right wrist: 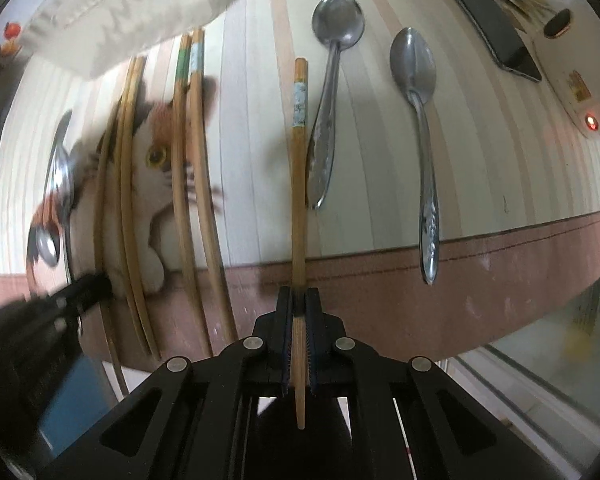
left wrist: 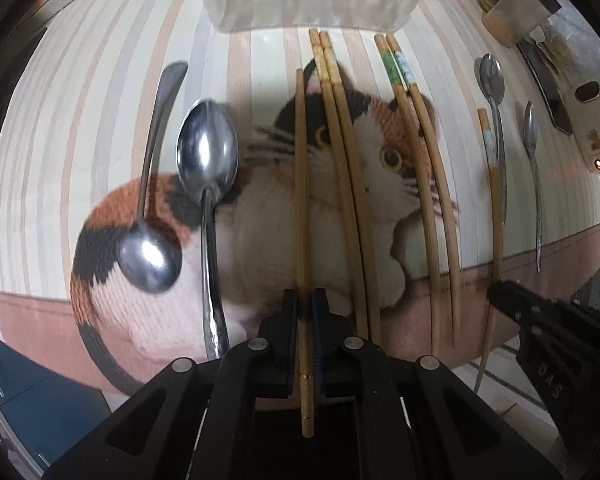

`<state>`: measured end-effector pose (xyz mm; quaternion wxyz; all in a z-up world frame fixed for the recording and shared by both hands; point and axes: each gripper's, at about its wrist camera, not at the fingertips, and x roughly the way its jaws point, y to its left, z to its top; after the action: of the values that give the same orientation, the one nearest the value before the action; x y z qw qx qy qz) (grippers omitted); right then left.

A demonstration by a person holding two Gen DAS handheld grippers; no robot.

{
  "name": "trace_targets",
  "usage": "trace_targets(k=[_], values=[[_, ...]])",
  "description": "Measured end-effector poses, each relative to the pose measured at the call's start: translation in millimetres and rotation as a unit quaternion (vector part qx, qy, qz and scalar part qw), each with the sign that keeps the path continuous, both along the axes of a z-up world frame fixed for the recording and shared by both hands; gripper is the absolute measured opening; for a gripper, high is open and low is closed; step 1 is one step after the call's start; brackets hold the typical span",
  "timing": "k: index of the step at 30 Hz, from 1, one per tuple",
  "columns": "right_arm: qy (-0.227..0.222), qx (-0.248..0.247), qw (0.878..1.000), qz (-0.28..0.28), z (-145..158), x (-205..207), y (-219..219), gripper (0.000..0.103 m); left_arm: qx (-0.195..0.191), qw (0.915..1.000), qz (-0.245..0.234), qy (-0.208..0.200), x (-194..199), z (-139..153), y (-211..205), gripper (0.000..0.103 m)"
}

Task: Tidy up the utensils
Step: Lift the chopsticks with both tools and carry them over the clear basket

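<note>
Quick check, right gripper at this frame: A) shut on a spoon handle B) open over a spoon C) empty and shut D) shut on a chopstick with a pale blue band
D: the right gripper has its jaws closed on the blue-banded chopstick, which runs forward between the fingers; the nearest spoon lies free on the table beside it.
</note>
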<state>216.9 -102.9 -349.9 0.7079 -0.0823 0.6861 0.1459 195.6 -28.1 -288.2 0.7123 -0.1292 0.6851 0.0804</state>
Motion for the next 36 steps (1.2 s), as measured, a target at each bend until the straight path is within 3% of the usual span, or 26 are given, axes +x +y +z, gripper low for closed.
trace_targets(k=[5, 10, 11, 18, 30, 34, 36], values=[[-0.004, -0.002, 1.0, -0.008, -1.6, 5.6, 1.3, 0.012, 0.011, 0.9999, -0.007, -0.005, 15.1, 8.3, 17.6, 0.009], [-0.037, -0.026, 0.999, -0.003, 0.1, 16.3, 18.3, 0.012, 0.03, 0.9994, -0.013, -0.009, 15.1, 17.1, 4.9, 0.005], [-0.04, -0.029, 0.999, -0.003, 0.3, 17.3, 24.2, 0.007, 0.035, 0.9992, -0.017, -0.011, 17.1, 17.4, 0.3, 0.005], [-0.039, -0.012, 0.999, -0.003, 8.5, 12.6, 37.5, 0.007, 0.066, 0.9973, -0.011, -0.029, -7.7, 20.8, 10.8, 0.004], [-0.085, 0.092, 0.992, 0.013, 86.5, -5.7, -2.9, 0.007, 0.107, 0.986, 0.057, -0.115, -64.0, 121.1, 12.6, 0.004], [-0.098, 0.137, 0.986, 0.006, 116.5, -3.3, -19.2, 0.007, 0.091, 0.9815, 0.064, -0.155, -51.2, 161.6, 29.7, 0.004], [-0.101, 0.164, 0.981, 0.0, 134.6, 9.9, -16.8, 0.007, 0.072, 0.9804, 0.067, -0.171, -27.4, 163.1, 41.9, 0.004]])
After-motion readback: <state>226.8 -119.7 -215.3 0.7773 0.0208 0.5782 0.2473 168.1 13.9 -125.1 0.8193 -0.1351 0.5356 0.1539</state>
